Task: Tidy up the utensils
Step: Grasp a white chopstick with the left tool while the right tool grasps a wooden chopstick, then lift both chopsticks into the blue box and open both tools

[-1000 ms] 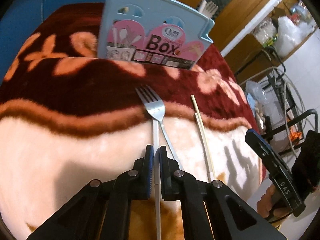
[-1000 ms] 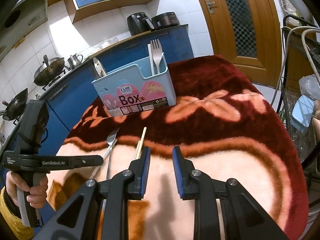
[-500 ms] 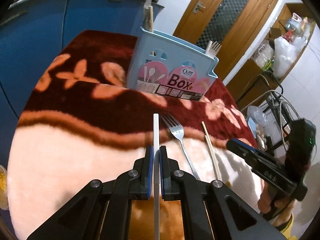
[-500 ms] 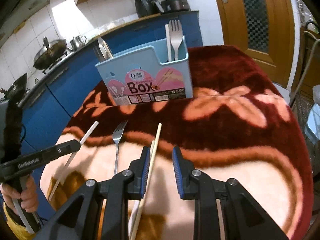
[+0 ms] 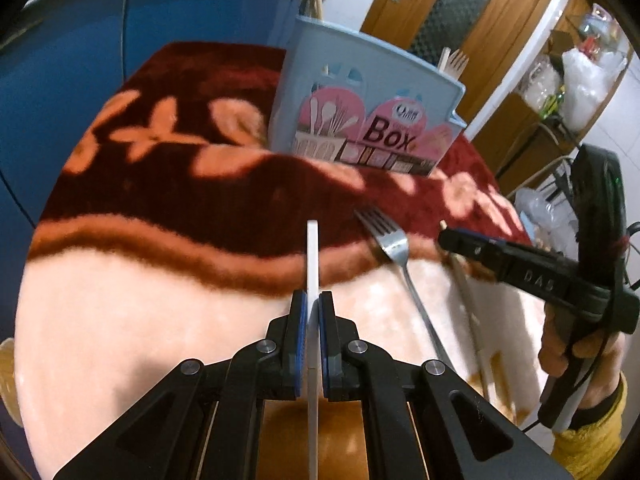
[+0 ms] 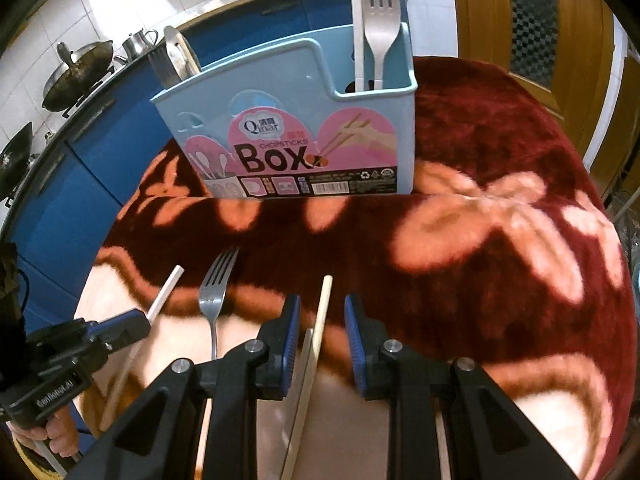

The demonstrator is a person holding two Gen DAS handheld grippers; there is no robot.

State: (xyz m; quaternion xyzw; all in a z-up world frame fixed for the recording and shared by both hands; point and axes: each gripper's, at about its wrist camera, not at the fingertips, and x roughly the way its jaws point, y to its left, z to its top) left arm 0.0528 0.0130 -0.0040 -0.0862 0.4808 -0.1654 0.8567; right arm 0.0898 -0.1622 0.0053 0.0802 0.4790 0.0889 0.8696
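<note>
My left gripper is shut on a white chopstick and holds it above the blanket, pointing toward the blue utensil box. A metal fork lies just to its right. My right gripper is open and straddles two wooden chopsticks that lie on the blanket; its pads do not touch them. From the right wrist, the fork, the white chopstick and the left gripper are at the left. The box stands upright behind, holding a fork and a white chopstick.
A red and peach floral blanket covers the round table. More utensils stand in the box's left compartment. Blue kitchen cabinets and woks lie behind, a wooden door at the back right, bags and a rack to the right.
The left gripper has lifted the white chopstick off the blanket and carried it left, away from the fork. The right gripper has moved over the wooden chopsticks, which now lie between its fingers.
</note>
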